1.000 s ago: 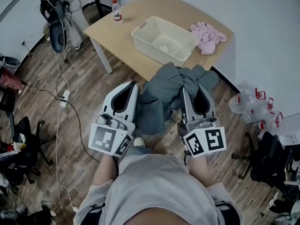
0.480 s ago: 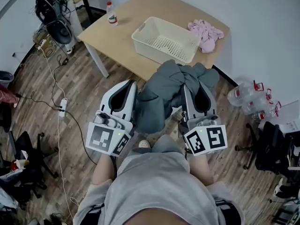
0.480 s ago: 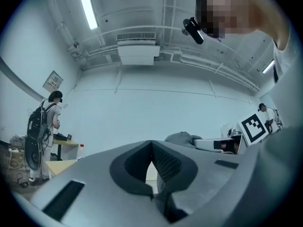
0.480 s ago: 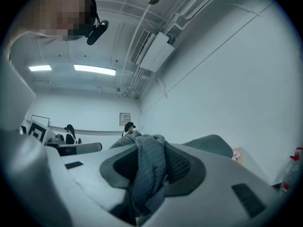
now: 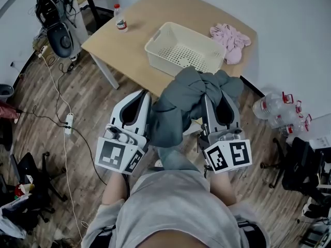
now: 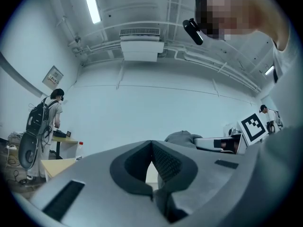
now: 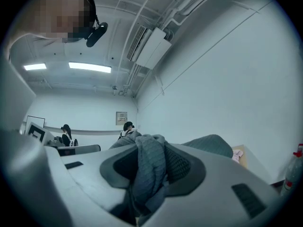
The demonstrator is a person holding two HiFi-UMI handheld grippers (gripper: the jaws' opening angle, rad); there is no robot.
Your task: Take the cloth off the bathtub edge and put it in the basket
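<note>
Right claw [image 5: 222,107] is clamped on the grey cloth [image 5: 178,105]. The right gripper view shows a thick ribbed-knit fold bunched between the dark textured pads [image 7: 182,167], so the jaws stand fairly wide around it. Left claw [image 5: 136,107] has its jaw tips together. The left gripper view shows the cross-hatched pads [image 6: 165,161] meeting at the tip with a pale gap behind them, and I can't make out any cloth pinched there. In the head view the cloth is up in the air between the two claws, a soft crumpled bundle with a long flap hanging down beside the left claw's inner side. It hangs by the near edge of the wooden surface [image 5: 129,40]. Its top overlaps the near rim of the basket [image 5: 160,60] in that view, but I can't tell whether they touch. The basket is cream plastic, rectangular, with a perforated bottom and slotted walls. It sits mid-surface and looks empty. A crumpled pink cloth [image 5: 230,37] lies by the far right corner, just beside the basket. A small clear bottle [image 5: 120,20] with a red cap stands at the left edge. The floor [image 5: 88,107] is wood plank, with clear plastic bottles [image 5: 279,107] lying on it to the right.
</note>
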